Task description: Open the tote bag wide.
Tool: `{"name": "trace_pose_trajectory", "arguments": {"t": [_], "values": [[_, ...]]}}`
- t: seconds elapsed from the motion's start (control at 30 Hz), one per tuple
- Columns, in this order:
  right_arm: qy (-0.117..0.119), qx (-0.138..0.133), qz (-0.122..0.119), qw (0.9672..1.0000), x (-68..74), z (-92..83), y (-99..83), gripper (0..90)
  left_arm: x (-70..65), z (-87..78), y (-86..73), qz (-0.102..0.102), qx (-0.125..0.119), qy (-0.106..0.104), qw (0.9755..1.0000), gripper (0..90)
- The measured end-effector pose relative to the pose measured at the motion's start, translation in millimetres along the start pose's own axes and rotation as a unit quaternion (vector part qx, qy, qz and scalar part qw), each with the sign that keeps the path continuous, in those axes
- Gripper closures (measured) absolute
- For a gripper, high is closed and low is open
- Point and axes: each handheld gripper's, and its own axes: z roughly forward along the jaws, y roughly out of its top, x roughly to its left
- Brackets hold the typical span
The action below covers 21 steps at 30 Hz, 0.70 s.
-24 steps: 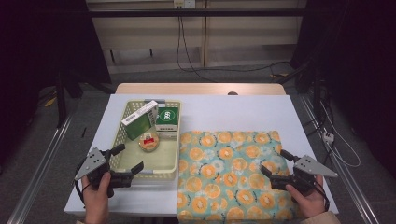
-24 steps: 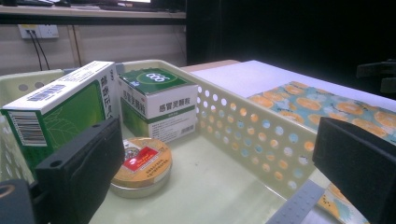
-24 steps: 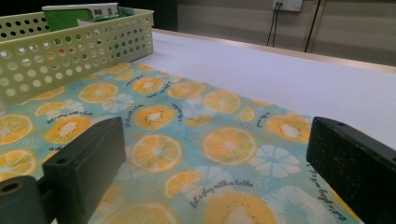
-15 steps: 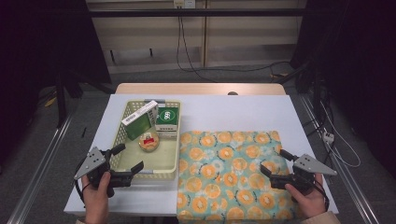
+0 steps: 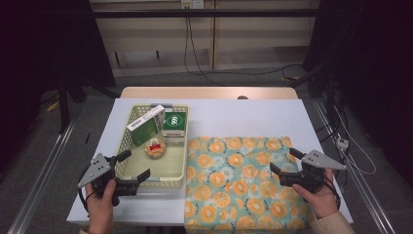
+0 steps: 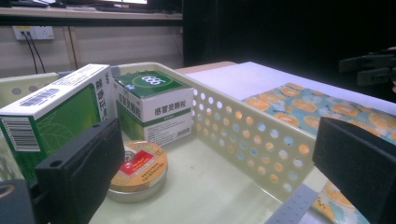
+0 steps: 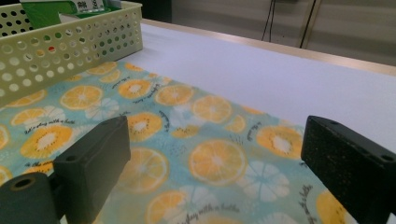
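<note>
A pale green perforated basket (image 5: 184,156) stands at the table's left. It holds a long green-and-white box (image 5: 145,125), a squarer green-topped box (image 5: 174,125) and a round tin (image 5: 156,147) with an orange and red lid. My left gripper (image 5: 136,164) is open at the basket's near left corner, one jaw inside the basket (image 6: 252,135) and one outside its wall, nothing between the pads; the tin (image 6: 140,168) lies just ahead. Over the near right part of an orange-slice patterned cloth (image 5: 238,185) my right gripper (image 5: 283,160) hangs open and empty.
The white table (image 5: 234,117) has bare surface behind the cloth and right of the basket. A wooden edge (image 5: 209,92) runs along its far side. Cables hang at the wall behind. In the right gripper view the basket (image 7: 70,44) sits far left beyond the cloth (image 7: 187,140).
</note>
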Motion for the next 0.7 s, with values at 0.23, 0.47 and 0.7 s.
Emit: {"name": "trace_pose_trajectory", "arguments": {"t": [0.23, 0.47, 0.7], "values": [[0.014, 0.007, -0.004, 0.9999, -3.1, 13.9, 14.7, 7.2, -1.1, -0.6, 1.5, 0.008, 0.005, 0.002, 1.0, 2.0], [0.028, 0.03, -0.004, 0.9992, -4.8, 37.2, 25.2, 7.2, -2.1, 0.0, 2.7, 0.006, 0.001, -0.003, 1.0, 2.0], [0.038, 0.049, -0.006, 0.9981, -4.8, 57.0, 36.1, 7.0, -2.0, -0.8, 3.3, 0.003, -0.004, -0.005, 1.0, 2.0]]}}
